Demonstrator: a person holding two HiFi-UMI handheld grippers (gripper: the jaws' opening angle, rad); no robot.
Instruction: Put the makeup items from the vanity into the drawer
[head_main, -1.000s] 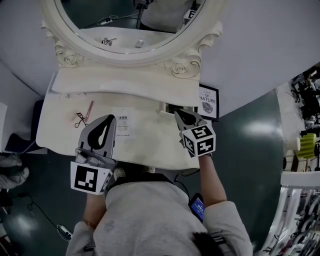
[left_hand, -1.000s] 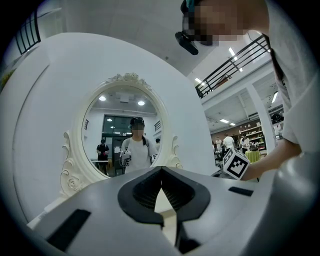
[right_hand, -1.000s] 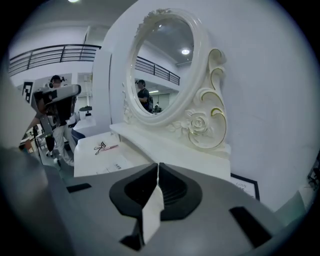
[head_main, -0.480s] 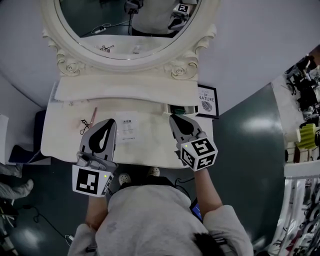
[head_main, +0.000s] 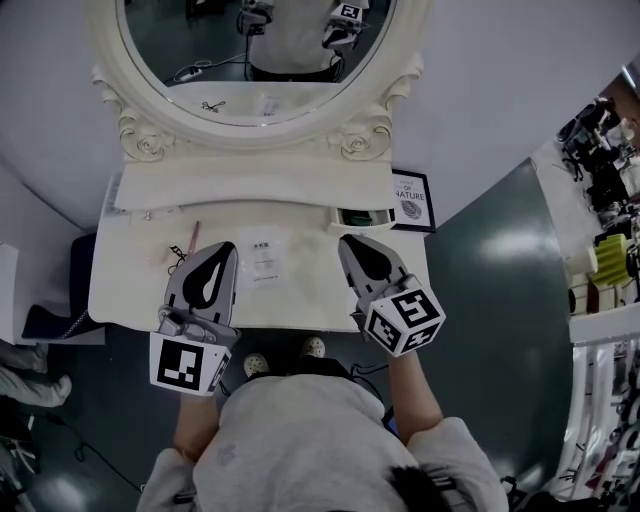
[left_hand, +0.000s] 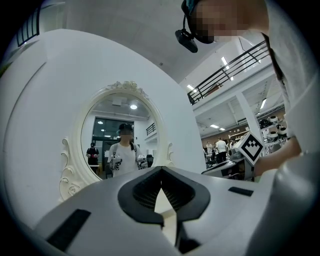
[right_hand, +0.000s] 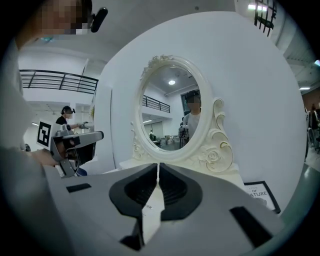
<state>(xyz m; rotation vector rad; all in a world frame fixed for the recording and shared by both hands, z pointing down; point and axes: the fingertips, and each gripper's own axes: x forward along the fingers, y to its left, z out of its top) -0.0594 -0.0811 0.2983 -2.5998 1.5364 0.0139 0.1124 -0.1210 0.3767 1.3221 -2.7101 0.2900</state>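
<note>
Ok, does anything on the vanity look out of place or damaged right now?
Nothing stands out: no spill or damage. An eyelash curler and a thin pinkish stick lie loose on the left side of the vanity top, and a printed sheet lies flat near the middle.

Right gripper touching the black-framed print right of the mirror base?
Apart. Head view: bare white vanity top shows between the shut right gripper and the black-framed print; right gripper view shows empty jaws.

Count by kind
One black eyelash curler (head_main: 178, 252), one thin pink pencil (head_main: 194, 233), one white printed card (head_main: 263, 258), one black-framed sign (head_main: 412, 200).
</note>
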